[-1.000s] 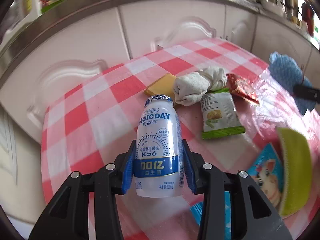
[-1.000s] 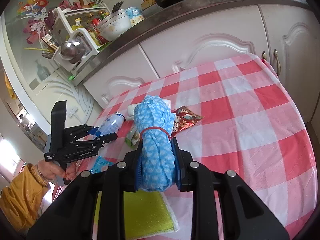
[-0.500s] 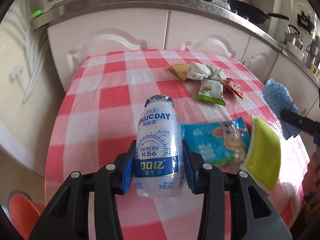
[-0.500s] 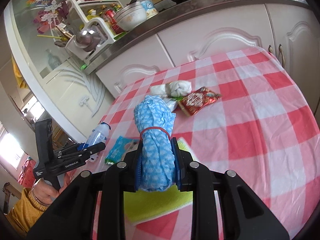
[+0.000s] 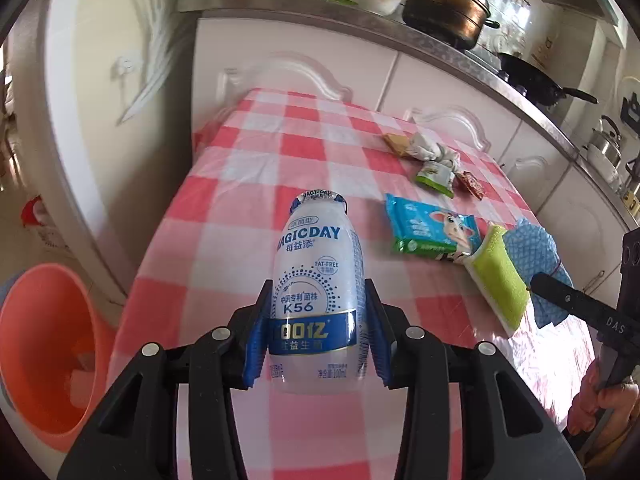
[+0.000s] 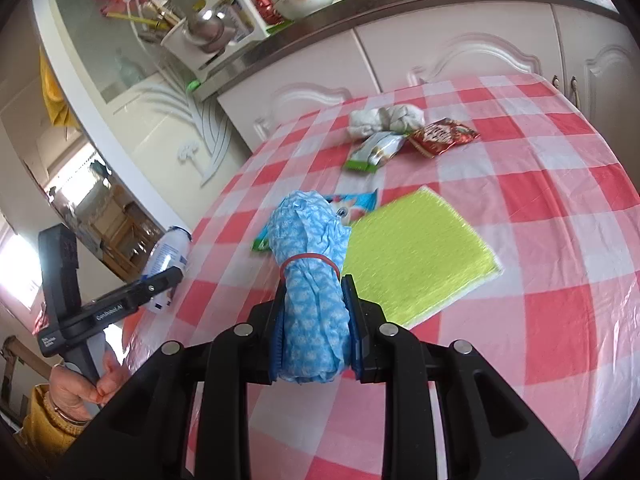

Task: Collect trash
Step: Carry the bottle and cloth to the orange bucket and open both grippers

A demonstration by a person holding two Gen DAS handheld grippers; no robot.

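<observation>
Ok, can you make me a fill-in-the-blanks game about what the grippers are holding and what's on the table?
1. The left gripper is shut on a white drink ____.
2. The blue bundle in the right gripper is tied with a ____ rubber band.
3. The tablecloth has red and ____ checks.
4. Beside the table, on the floor, stands an ____ bin.

Missing words: bottle; red; white; orange

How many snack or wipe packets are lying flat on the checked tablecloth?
3: blue wipes packet beside the green sponge; green-edged packet and red packet farther back by the white crumpled wad. Others may be hidden.
</observation>
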